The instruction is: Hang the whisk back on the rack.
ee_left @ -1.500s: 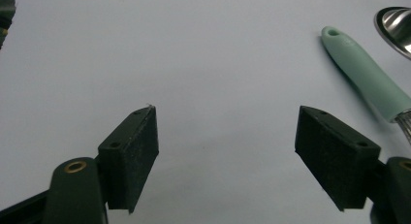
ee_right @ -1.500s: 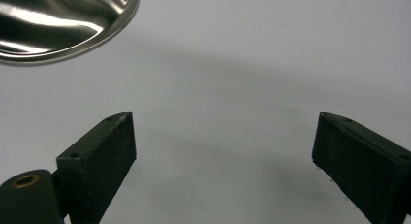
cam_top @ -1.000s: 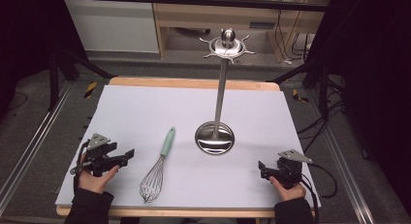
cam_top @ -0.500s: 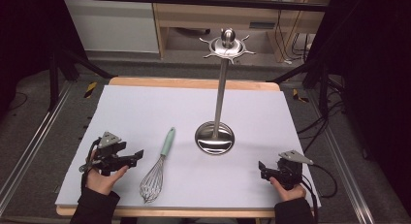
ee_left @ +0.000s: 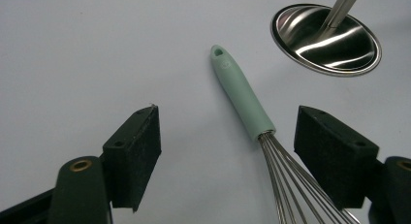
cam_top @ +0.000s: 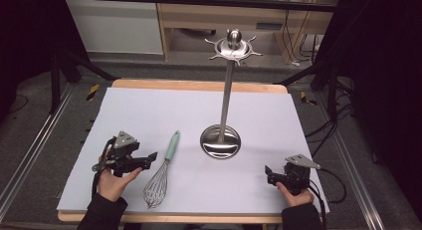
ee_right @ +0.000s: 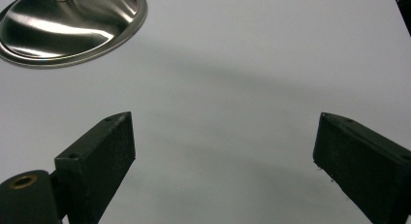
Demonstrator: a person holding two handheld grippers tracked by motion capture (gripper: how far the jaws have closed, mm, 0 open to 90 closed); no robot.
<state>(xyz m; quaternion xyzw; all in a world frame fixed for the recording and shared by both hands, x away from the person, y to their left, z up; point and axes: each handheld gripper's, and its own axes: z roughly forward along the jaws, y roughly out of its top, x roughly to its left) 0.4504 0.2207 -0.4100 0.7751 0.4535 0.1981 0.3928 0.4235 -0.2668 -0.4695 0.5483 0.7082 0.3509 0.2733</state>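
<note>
The whisk (cam_top: 161, 174) lies flat on the white surface (cam_top: 149, 110), just to the left of the round steel base of the utensil stand (cam_top: 220, 142). Its mint-green handle (cam_top: 172, 146) points toward the far edge of the surface and its wire loops (cam_top: 156, 190) spread toward the near edge, so the handle end lies closest to the stand's base and the wires lie farther from it.

The left tongs (cam_top: 142, 159) are held in the person's left hand (cam_top: 113, 182) just left of the whisk, on the side away from the stand, jaws pointing at the whisk. In the left gripper view the left tongs (ee_left: 228, 151) are spread wide with nothing held: the whisk's handle (ee_left: 241, 93) and the start of its wires (ee_left: 295, 180) lie between the two black jaws, apart from both, with the stand's base (ee_left: 325, 39) beyond at the upper right.

The right tongs (cam_top: 269, 174) sit low near the front right of the surface, well to the right of the stand's base and nearer the front edge. In the right gripper view the right tongs (ee_right: 223, 156) are also wide open and empty, bare white surface between the jaws, the stand's base (ee_right: 72, 20) at the upper left
</note>
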